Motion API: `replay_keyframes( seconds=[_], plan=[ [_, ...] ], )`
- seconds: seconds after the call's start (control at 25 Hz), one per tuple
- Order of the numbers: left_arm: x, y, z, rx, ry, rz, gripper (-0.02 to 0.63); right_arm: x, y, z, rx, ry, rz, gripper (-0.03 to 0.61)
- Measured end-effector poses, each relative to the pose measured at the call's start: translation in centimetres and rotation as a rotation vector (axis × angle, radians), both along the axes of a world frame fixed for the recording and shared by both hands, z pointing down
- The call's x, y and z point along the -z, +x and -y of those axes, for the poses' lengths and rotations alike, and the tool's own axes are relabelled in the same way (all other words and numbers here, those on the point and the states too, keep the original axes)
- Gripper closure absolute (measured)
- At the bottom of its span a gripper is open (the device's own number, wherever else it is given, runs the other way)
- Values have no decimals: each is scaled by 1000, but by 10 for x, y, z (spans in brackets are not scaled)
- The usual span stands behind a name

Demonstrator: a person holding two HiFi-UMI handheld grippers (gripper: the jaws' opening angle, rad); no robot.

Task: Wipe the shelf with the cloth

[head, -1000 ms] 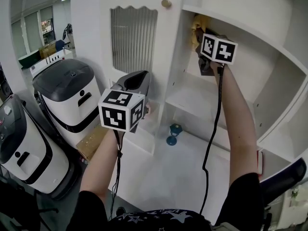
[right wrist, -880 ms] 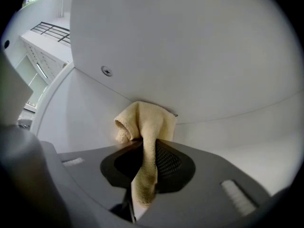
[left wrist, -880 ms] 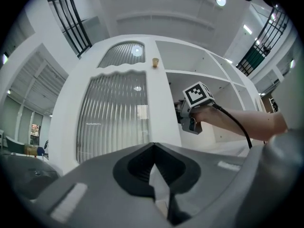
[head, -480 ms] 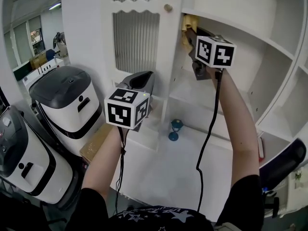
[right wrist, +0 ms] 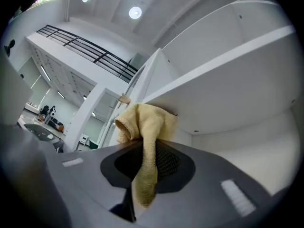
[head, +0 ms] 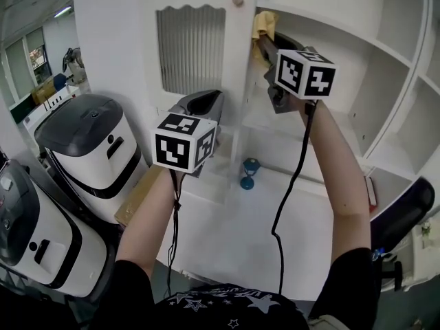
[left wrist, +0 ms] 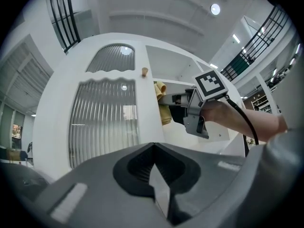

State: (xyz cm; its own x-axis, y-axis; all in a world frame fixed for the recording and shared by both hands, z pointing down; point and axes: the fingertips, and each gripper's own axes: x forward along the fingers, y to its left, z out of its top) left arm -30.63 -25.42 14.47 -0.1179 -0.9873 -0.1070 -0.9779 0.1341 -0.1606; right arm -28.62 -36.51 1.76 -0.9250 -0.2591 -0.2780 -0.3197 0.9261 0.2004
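Both grey plastic claws, the left claw (head: 201,103) and the right claw (head: 267,43), carry white cubes with black square markers (head: 184,143) and trail thin black cables (head: 289,191) past a black star-printed short-sleeved shirt (head: 227,308).

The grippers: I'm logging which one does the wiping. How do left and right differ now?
The right gripper is shut on the cloth; the left gripper is shut on nothing. The right is raised at the shelf; the left is lower, before the door. Both carry marker cubes.
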Motion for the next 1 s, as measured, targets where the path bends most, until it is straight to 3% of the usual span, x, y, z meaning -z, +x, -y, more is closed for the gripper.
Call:
replay_keyframes(
  seconds=[0.2, 0.32, 0.72, 1.0],
  plan=[
    [-3, -5, 2, -13, 2, -4, 612, 2, 5, -7, 13, 14, 17, 497],
    [1, -10, 2, -12, 12, 0, 612, 1, 8, 4, 16, -26, 33, 497],
    [9, -27, 13, 48, 33, 23, 612, -18, 4, 106, -161, -99, 1, 497],
    [9, -41, 16, 95, 53, 4, 612, -43, -27, 156, -174, -161, -49, 497]
  ],
)
